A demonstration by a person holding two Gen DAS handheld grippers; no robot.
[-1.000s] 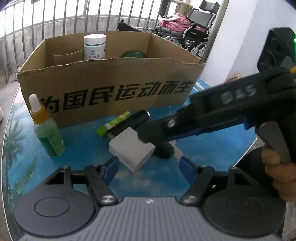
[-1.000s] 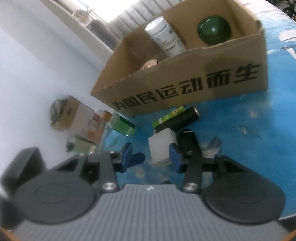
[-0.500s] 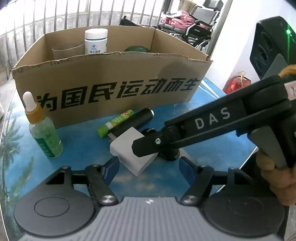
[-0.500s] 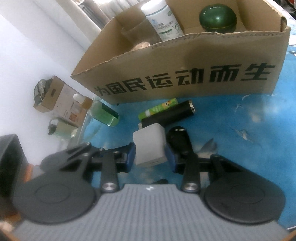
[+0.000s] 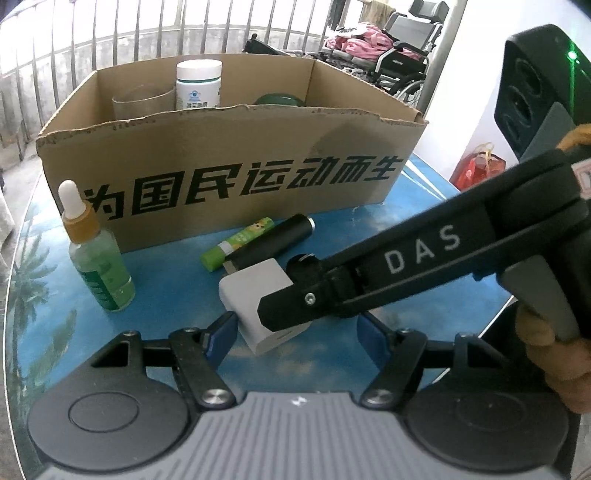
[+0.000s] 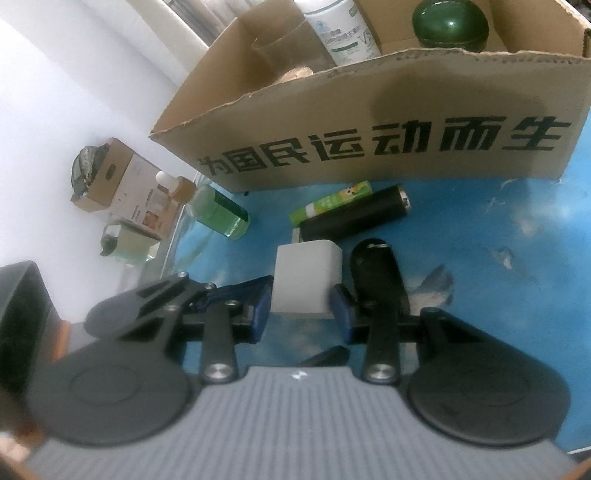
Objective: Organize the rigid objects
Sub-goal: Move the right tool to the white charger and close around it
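Note:
A white charger block [image 5: 255, 291] [image 6: 306, 280] lies on the blue table in front of the cardboard box [image 5: 236, 184] [image 6: 369, 129]. My right gripper [image 6: 301, 306] has its jaws on both sides of the block, pads at or very near its sides; it also shows in the left wrist view [image 5: 288, 306] over the block. My left gripper [image 5: 295, 336] is open and empty just in front of the block. Beside the block lie a black cylinder [image 5: 273, 243] [image 6: 354, 218], a green tube [image 5: 236, 243] [image 6: 332, 203] and a black oval object [image 6: 376, 273].
A green dropper bottle [image 5: 96, 258] [image 6: 218, 214] stands at the left. Inside the box are a white pill bottle [image 5: 197, 85] [image 6: 340, 33], a green round jar [image 6: 450, 22] and a clear cup [image 5: 144, 101]. Small cartons [image 6: 129, 188] sit beyond the table edge.
My right gripper moved forward and down so its jaws came around the white block and narrowed on it. The left gripper stayed open and still.

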